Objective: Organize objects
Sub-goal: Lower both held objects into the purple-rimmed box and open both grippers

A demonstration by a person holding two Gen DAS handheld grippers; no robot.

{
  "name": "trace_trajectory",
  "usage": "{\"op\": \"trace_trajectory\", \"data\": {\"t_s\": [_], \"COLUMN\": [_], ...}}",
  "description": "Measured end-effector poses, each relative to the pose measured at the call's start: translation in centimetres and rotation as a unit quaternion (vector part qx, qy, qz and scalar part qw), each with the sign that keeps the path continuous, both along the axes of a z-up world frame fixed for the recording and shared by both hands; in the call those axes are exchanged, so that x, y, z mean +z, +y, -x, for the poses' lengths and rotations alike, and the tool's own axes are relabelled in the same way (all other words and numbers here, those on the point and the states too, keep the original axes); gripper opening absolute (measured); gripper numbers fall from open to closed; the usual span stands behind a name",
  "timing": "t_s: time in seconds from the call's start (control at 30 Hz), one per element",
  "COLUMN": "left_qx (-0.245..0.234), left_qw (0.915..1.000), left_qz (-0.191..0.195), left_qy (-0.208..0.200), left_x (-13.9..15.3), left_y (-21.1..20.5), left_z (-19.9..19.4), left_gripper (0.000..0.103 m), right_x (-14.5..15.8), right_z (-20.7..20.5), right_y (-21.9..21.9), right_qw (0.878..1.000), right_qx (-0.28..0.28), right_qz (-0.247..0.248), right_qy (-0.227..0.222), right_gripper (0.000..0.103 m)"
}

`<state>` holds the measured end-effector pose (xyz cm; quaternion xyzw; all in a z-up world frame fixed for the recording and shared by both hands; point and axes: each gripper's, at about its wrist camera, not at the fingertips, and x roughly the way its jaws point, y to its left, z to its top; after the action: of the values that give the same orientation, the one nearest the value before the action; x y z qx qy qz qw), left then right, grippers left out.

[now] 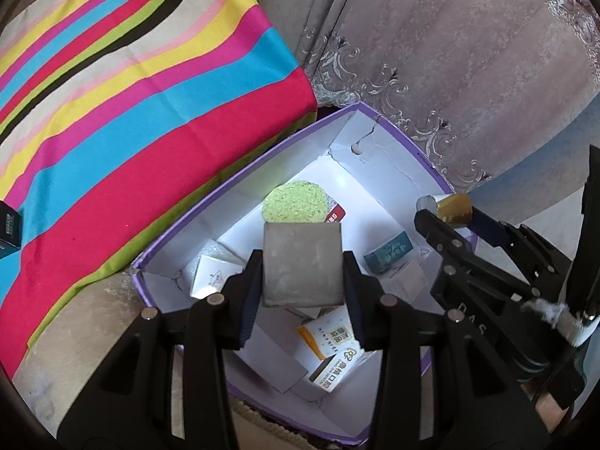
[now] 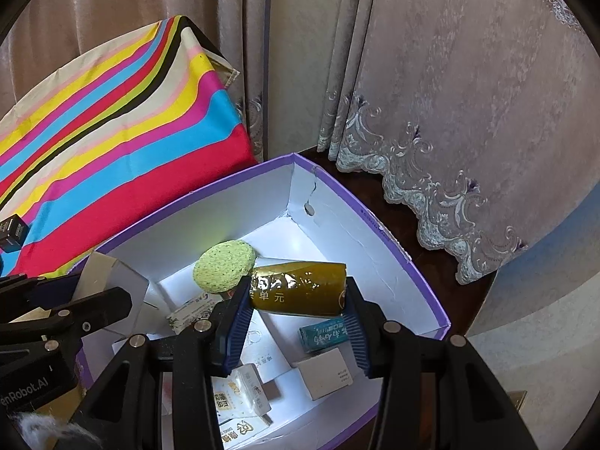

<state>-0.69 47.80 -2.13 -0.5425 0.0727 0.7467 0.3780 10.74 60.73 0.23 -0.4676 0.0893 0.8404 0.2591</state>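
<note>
My left gripper (image 1: 303, 260) is shut on a square grey box (image 1: 303, 240) and hangs over the purple-rimmed white carton (image 1: 232, 183). In the right wrist view the same grey box (image 2: 108, 277) shows at the left, above the carton's rim (image 2: 375, 225). My right gripper (image 2: 297, 294) is shut on a shiny gold packet (image 2: 300, 285), held crosswise over the carton. From the left wrist view that gold packet (image 1: 455, 206) pokes out at the right. Inside the carton lie a green round sponge (image 1: 292, 202), a teal box (image 1: 390, 253) and several small white boxes.
A bright striped cloth (image 1: 131, 112) covers a raised surface left of the carton, with a small dark box (image 1: 9, 228) on it. Pinkish embroidered curtains (image 1: 450, 56) hang behind. A dark floor strip (image 2: 431, 262) runs past the carton's right side.
</note>
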Motion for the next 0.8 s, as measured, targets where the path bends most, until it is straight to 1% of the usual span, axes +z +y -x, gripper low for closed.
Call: {"op": "trace_trajectory", "data": {"t_s": [0.07, 0.17, 0.23, 0.6, 0.8], "left_qx": [0.002, 0.005, 0.007, 0.017, 0.026], "left_qw": [1.0, 1.0, 0.9999, 0.9994, 0.9989], "left_qz": [0.0, -0.003, -0.006, -0.024, -0.036], "left_qy": [-0.003, -0.008, -0.009, -0.018, -0.018], "left_x": [-0.2, -0.2, -0.2, 0.3, 1.0], "left_y": [0.0, -0.1, -0.2, -1.3, -2.7], "left_z": [0.1, 0.3, 0.3, 0.6, 0.9], "left_gripper": [0.053, 0.06, 0.062, 0.063, 0.063], "right_x": [-0.1, -0.3, -0.4, 0.0, 0.5], "right_z": [0.1, 0.1, 0.0, 0.1, 0.6], "right_y": [0.2, 0.5, 0.6, 0.2, -0.5], "right_qw": [1.0, 1.0, 1.0, 1.0, 1.0], "right_qx": [-0.002, -0.005, -0.009, -0.007, 0.002], "right_qz": [0.002, 0.011, 0.014, 0.011, 0.005], "right_qy": [-0.001, -0.001, -0.003, -0.002, -0.002], "right_gripper": [0.048, 0.049, 0.054, 0.065, 0.067]}}
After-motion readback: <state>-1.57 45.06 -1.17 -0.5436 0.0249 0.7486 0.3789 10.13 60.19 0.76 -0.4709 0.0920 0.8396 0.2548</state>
